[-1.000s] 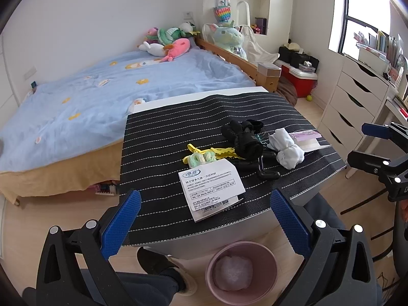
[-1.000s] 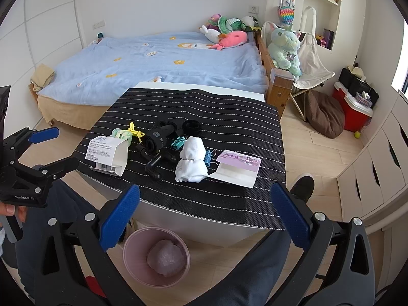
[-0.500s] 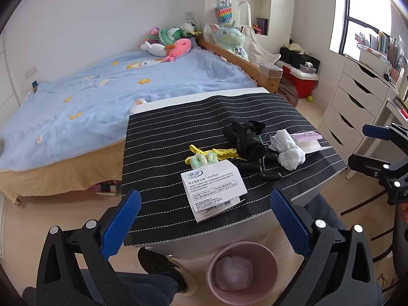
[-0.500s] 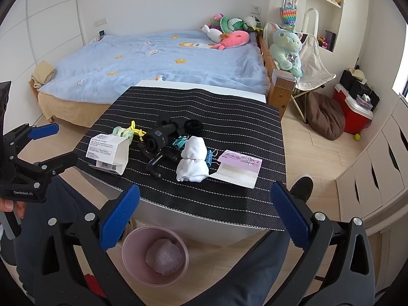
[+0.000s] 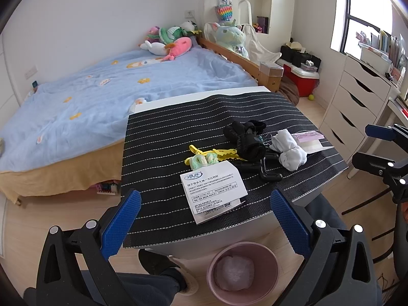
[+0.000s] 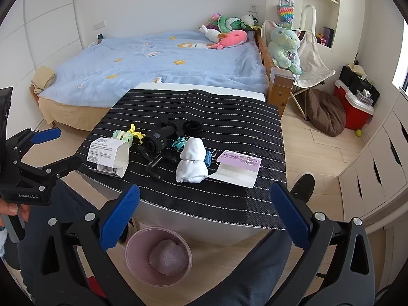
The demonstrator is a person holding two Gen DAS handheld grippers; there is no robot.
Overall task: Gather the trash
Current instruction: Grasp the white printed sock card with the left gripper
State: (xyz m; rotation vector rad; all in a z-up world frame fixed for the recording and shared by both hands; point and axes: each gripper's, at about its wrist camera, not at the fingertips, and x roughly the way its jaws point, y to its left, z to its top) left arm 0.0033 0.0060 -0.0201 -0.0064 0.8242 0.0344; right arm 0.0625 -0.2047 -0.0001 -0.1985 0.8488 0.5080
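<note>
A table under a black striped mat (image 5: 165, 137) carries a white printed paper package (image 5: 214, 191) near its front edge. A purple-topped card package (image 6: 237, 168) lies toward the right, beside a white sock bundle (image 6: 192, 160). Black socks (image 6: 160, 137) and yellow clips with a green bundle (image 5: 204, 156) sit mid-table. Below the front edge stands a pink bin (image 6: 158, 256) with a crumpled clear wad inside. My left gripper (image 5: 204, 196) hovers open in front of the white package. My right gripper (image 6: 205, 190) hovers open before the sock bundle. Neither gripper holds anything.
A bed with a blue cover (image 5: 102, 97) stands behind the table, with plush toys at its head. White drawers (image 5: 357, 102) line the right wall. A person's legs and shoes (image 6: 303, 186) flank the bin (image 5: 242, 271). A black hook-shaped clamp (image 5: 267, 170) lies near the socks.
Both grippers have only drifted slightly and stay open. Nothing on the table has moved.
</note>
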